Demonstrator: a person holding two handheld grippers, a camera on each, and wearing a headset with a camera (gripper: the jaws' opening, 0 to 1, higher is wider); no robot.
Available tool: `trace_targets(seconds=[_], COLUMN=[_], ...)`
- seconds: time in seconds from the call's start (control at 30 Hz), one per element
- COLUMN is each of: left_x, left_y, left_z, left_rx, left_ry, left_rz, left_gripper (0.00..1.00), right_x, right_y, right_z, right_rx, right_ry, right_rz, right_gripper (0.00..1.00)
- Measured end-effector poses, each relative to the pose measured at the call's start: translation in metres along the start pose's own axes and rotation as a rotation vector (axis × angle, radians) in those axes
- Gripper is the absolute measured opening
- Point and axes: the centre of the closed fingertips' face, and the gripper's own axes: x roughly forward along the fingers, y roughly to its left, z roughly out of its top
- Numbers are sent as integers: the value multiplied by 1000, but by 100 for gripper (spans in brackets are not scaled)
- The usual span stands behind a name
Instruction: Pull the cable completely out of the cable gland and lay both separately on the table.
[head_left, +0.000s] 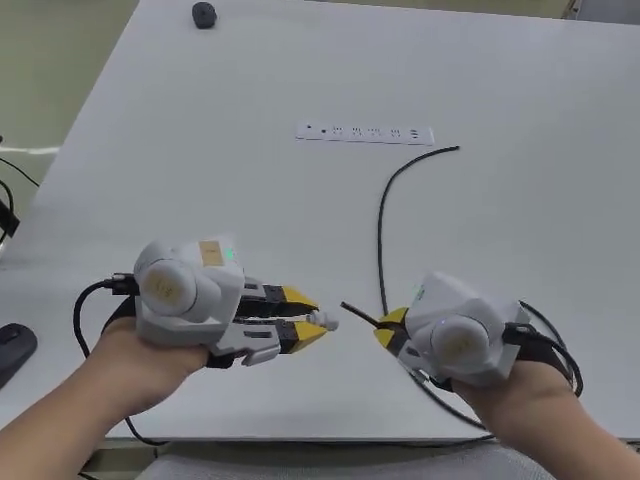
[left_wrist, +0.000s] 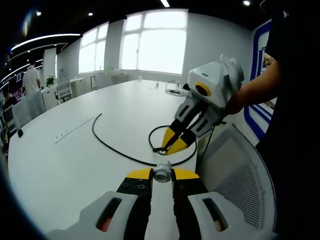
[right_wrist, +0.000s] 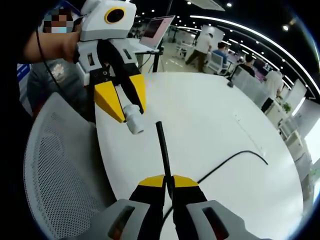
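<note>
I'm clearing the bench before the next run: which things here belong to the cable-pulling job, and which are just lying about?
Job: cable gland, held in the left claw; black cable, held in the right claw.
Lying about: white power strip; small dark object at the far edge of the table; black item at its left edge.

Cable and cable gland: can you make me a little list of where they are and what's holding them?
cable gland: held in the left gripper
cable: near end held in the right gripper, rest lying on the table
cable inside gland: no, a gap between them
also on table: power strip
</note>
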Motion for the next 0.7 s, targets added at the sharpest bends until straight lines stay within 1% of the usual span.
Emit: trace_targets(seconds=[0.23,0.3,0.37,0.43,0.57,0.63,0.7], left_x=[-3,-3,-5,-6,-9,-12,-14], left_y=[2,4,6,8,13,14,16], left_z=[-12,-15,-19,-24,-34,-38,-42], left_rx=[-12,-18,-24,-33,-48,-48,-45], left_ry=[-4,-5,-11,-13,-20,-27,-35], left_rz=[12,17,25,30,47,55,64], left_gripper=[15,15,15,15,15,15,15], right_x=[9,13,19,24,37,45,53], right_y=[-13,-17,-20,-22,-21,-17,-13], right_z=[26,33,44,52,70,77,83], right_rx=[-49,-52,-74,-88,-126,-138,-155], right_ry=[-1,-3,-3,-2,0,4,5], right_rz=[5,9,15,21,39,58,66], right_gripper=[0,0,0,0,0,0,0])
